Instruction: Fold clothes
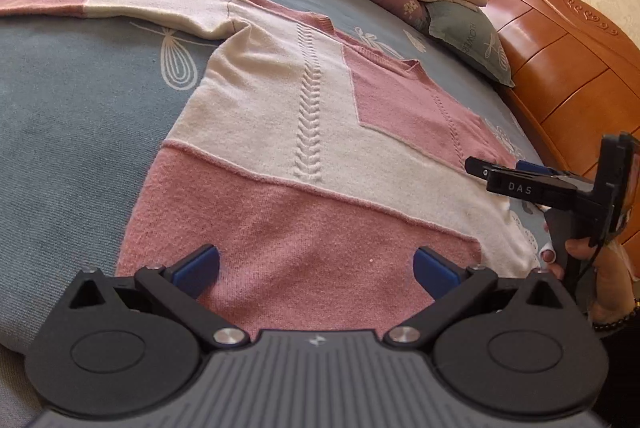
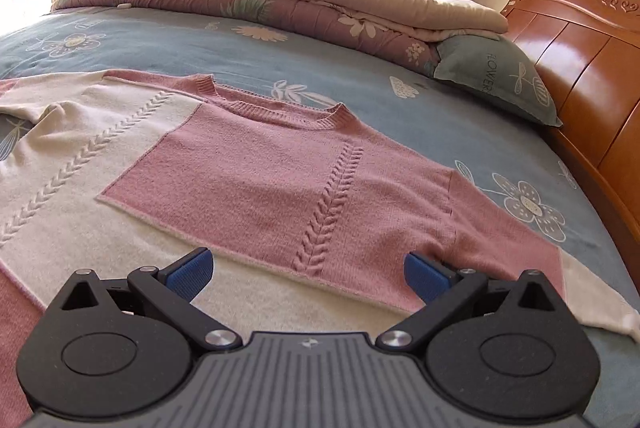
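1. The sweater [image 1: 304, 132] lies flat and face up on the blue bed cover [image 1: 80, 108], pink and cream blocks with a braided line down the front. Its collar [image 2: 276, 108] points toward the rolled quilt [image 2: 256, 0] at the far side of the bed.
2. One sleeve [image 1: 120, 2] stretches out straight from the sweater's shoulder. The other sleeve [image 2: 532, 268] lies along the sweater's side, near the wooden headboard [image 2: 580, 68].
3. My left gripper [image 1: 316, 268] hangs over the pink hem part of the sweater, its jaws spread wide, holding nothing.
4. My right gripper [image 2: 306, 270] is over the cream band below the pink chest panel, also released and empty. In the left view I see it from the side [image 1: 500, 176] at the sweater's edge, with my hand [image 1: 600, 268] on its handle.
5. I judge no fold is started yet; I must first choose an edge to pinch.
6. What may go wrong:
   - The knit is soft and thick, so a shallow pinch may take only the top layer, and the back layer stays behind.
   - If the pads [image 2: 192, 270] go too deep, they can catch the bed cover together with the sweater.
   - If my two grippers lift unevenly, the fold line becomes crooked.
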Tool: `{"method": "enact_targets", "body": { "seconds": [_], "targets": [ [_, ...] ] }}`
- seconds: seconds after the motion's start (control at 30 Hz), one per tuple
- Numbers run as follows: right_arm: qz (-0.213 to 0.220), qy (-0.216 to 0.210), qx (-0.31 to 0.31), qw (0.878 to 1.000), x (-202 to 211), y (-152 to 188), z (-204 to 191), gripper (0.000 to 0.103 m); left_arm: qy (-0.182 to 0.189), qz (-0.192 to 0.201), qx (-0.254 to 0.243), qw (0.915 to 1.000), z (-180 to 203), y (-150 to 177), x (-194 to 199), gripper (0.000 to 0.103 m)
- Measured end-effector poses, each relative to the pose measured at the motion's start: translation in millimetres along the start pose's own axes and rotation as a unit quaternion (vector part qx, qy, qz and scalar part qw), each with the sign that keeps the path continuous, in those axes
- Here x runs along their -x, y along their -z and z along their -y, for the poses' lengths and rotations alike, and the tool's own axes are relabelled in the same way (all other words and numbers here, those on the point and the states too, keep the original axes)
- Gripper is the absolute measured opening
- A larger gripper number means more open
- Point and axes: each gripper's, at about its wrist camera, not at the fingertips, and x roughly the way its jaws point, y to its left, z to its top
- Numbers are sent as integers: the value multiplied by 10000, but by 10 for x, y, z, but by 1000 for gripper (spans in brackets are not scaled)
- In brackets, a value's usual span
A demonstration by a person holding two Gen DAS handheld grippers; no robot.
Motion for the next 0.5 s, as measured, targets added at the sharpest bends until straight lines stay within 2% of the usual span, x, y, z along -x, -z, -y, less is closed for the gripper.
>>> {"method": "enact_targets", "body": {
  "seconds": [0.13,0.3,0.4,0.5],
  "targets": [
    [-231,-397,-456,9979,-405,-152,120,103,-126,-142,17,9998,36,-58,-41,102],
    [-389,-747,-953,9919,-670,-72,307,103,-510,-300,-169,9981,158,-121,-143,102],
    [-382,-677,-1239,9892,-674,-38,412,103,-686,-347,-238,9968,205,-165,-201,102],
    [-557,-347,-1375,9883,-605,10,430,103,-680,-307,-141,9971,180,-172,-201,102]
  ]
}}
